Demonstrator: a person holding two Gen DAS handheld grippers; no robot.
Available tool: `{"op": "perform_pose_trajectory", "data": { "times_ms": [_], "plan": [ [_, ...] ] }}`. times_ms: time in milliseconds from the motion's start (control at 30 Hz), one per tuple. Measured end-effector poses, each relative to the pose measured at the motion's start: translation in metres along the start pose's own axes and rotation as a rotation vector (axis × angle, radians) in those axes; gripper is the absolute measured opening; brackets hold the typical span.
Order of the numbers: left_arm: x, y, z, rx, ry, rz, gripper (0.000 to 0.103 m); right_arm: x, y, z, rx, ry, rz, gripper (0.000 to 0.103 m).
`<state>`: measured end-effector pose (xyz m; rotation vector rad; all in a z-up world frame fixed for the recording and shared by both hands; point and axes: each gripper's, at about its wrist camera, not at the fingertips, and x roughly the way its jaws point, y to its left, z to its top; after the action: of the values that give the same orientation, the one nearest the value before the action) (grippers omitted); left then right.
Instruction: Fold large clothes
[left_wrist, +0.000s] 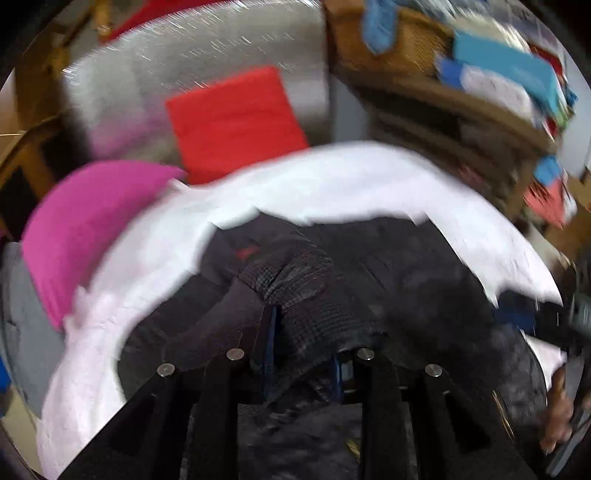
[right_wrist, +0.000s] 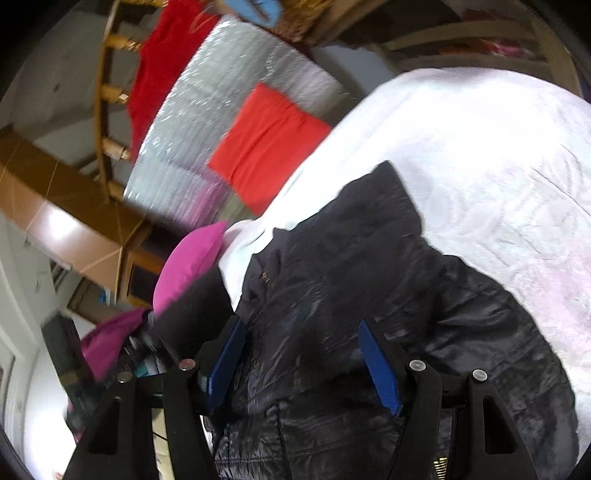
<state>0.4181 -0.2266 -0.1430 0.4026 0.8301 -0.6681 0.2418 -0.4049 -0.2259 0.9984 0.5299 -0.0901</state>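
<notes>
On my left, the left tool (left_wrist: 301, 328) was clamped narrow on a bunched fold of ribbed dark cloth, what looked like a knit cuff or hem of the black jacket (left_wrist: 406, 280). The rest of the garment lay loose beyond it on the white bedspread (left_wrist: 332, 177). That view was smeared, so I could not read the fold lines there.

From the right wrist view, the right tool (right_wrist: 304, 363) stood wide, its blue pads (right_wrist: 380, 365) on either side of the shiny quilted body of the jacket (right_wrist: 351, 280) with nothing pinched between them. The jacket was still rumpled and spread over the bed, one flap sticking up towards the far edge.

I judged the fold barely begun: one edge was in hand, no neat layer was laid, and squaring the garment up remained. The folded red garment (right_wrist: 269, 147) beyond on the silver mat (right_wrist: 221, 96) looked finished.
</notes>
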Motion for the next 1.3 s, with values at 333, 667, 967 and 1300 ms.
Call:
{"op": "perform_pose_trajectory", "data": {
  "times_ms": [333,667,967,1300],
  "plan": [
    [-0.050,0.059,-0.083,-0.453,-0.215,-0.177,0.081,0.005,-0.003,0.000,-0.010,0.030,-0.043,0.072],
    [-0.031,0.151,-0.165,-0.965,-0.271,-0.036,0.081,0.019,0.059,-0.049,-0.404,0.026,-0.061,0.072],
    [-0.022,0.169,-0.170,-0.955,-0.219,0.067,0.080,0.080,0.135,-0.104,-0.756,0.149,-0.053,0.080],
    [-0.026,0.182,-0.179,-0.918,-0.157,0.155,0.080,0.163,0.163,-0.135,-0.902,0.202,-0.339,0.080]
  ]
}}
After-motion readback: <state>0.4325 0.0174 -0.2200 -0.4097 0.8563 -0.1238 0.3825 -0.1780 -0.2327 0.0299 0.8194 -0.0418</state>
